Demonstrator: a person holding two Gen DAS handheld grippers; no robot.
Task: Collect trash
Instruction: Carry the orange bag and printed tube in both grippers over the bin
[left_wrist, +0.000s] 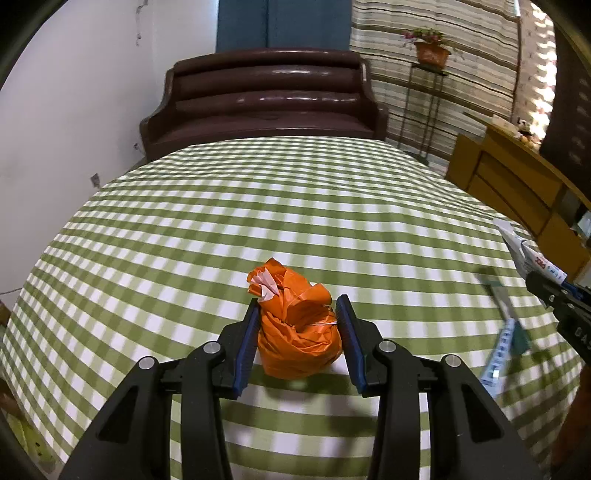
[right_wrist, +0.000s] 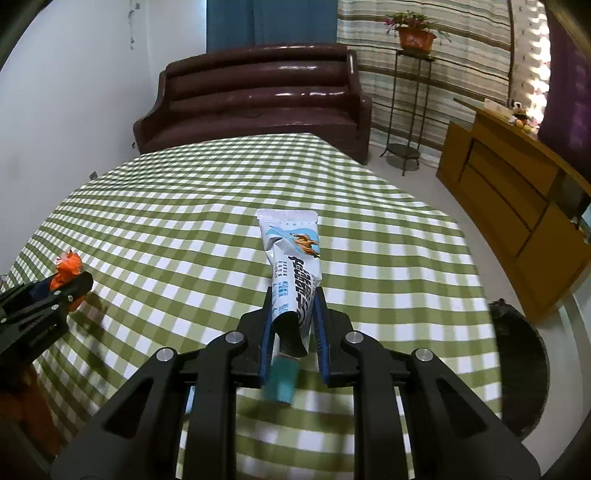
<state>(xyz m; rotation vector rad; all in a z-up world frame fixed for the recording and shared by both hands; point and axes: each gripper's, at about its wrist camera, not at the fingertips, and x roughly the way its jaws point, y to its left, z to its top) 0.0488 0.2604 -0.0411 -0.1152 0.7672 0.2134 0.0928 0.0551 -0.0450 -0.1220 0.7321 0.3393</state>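
Left claw (left_wrist: 300, 308) clamps the orange wad (left_wrist: 298, 328); right claw (right_wrist: 293, 300) pinches the white sachet (right_wrist: 293, 273), long axis pointing far. Both lifted over counter (right_wrist: 184, 206); dark bin (right_wrist: 517, 369) lies near-right, my right hand closer.

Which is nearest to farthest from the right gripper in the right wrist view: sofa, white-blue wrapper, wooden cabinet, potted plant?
1. white-blue wrapper, clamped in the right gripper.
2. wooden cabinet, on the right, beside the table.
3. sofa, past the table's far edge.
4. potted plant, on a stand at the back, upper right, behind the sofa's end.
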